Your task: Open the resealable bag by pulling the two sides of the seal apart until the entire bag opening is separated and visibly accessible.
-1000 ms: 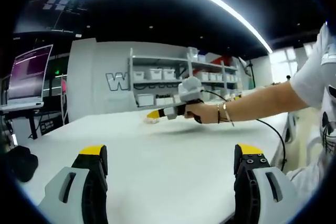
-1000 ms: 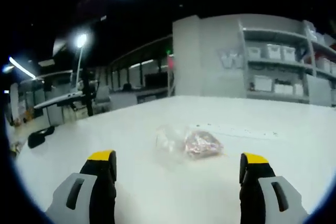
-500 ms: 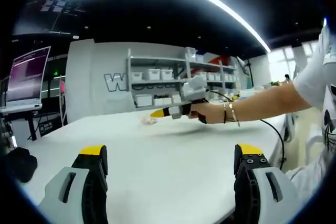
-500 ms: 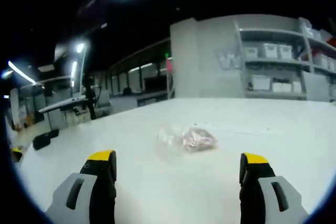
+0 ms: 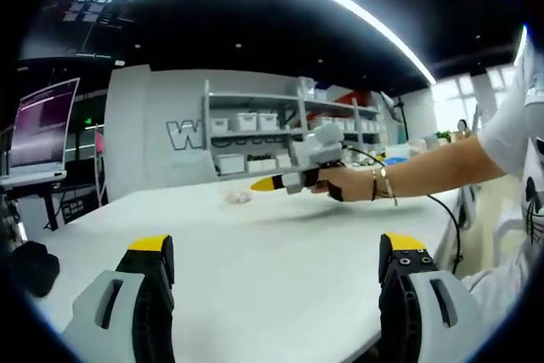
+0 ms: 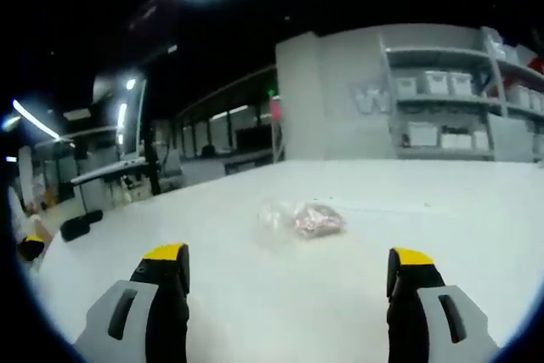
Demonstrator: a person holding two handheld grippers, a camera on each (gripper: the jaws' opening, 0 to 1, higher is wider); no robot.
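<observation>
Since the resealable bag (image 6: 299, 220) lies untouched mid-tabletop (image 6: 408, 235), both the right hand-held gripper (image 6: 287, 282) and the left hand-held gripper (image 5: 276, 274) are spread, ready for its seal.

The resealable bag (image 6: 299, 219) lies on the white table (image 6: 340, 295) ahead of the right gripper (image 6: 287, 282), between the lines of its two spread jaws and well apart from them; in the left gripper view the bag (image 5: 237, 196) sits far across the table, just beyond that gripper's tip. The left gripper (image 5: 278, 282) hangs over the near part of the table with its jaws wide, and the right gripper (image 5: 265, 184) reaches in from its right. Behind the table stands a shelf unit (image 5: 263, 138) holding bins, with a monitor (image 5: 42, 125) off to the left.
</observation>
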